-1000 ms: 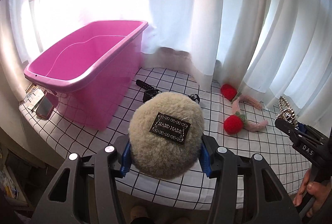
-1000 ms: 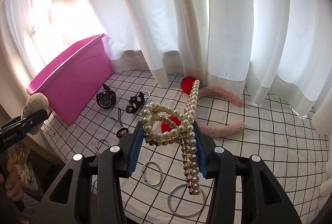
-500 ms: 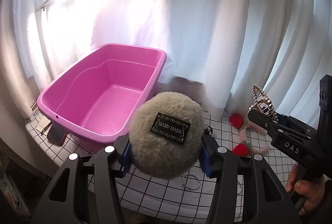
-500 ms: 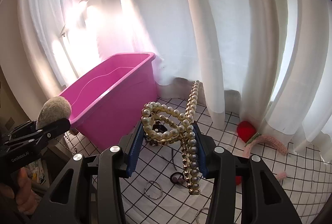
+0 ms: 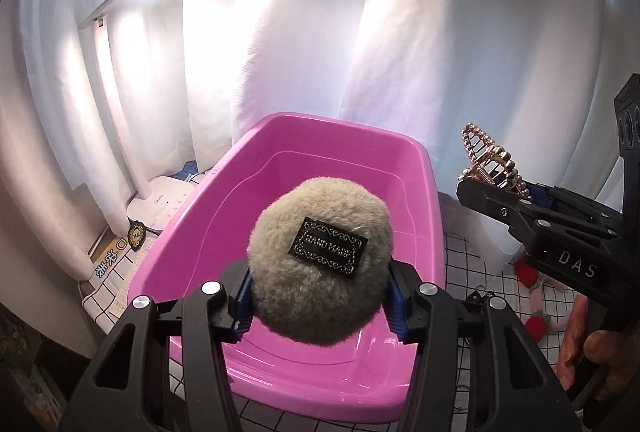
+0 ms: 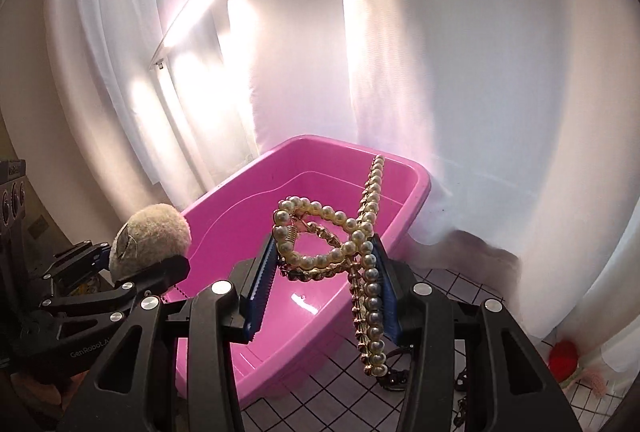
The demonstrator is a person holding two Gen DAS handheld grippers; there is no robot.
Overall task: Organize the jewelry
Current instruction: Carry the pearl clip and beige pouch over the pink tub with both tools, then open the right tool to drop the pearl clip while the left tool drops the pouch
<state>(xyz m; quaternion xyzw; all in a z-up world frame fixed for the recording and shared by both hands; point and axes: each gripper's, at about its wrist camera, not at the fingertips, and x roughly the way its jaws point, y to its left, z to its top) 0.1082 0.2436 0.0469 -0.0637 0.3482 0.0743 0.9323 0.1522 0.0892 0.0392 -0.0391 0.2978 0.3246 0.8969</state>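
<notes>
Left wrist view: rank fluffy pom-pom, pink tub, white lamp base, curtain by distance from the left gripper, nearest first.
1. Fluffy pom-pom: clamped in the left gripper.
2. Pink tub: directly below and ahead.
3. White lamp base: beyond the tub's left side, on the table.
4. Curtain: backdrop behind tub and lamp.

- Both views are bright; light enters from behind the white curtain (image 5: 400, 52), which glows and washes out in patches.
- A lit lamp bar (image 6: 192, 12) blows out to pure white, with halo glare spreading over nearby folds.
- Pink tub (image 6: 320, 292) floor carries small specular glints; a pink cast tints the curtain just above its rim.
- Curtain folds are smeared and soft in both views, consistent with motion blur; near gripper parts stay sharp.
- Strong fisheye bending; corners fall to dark vignette.
- Lower left areas beneath the table edge sit in deep shadow.
</notes>
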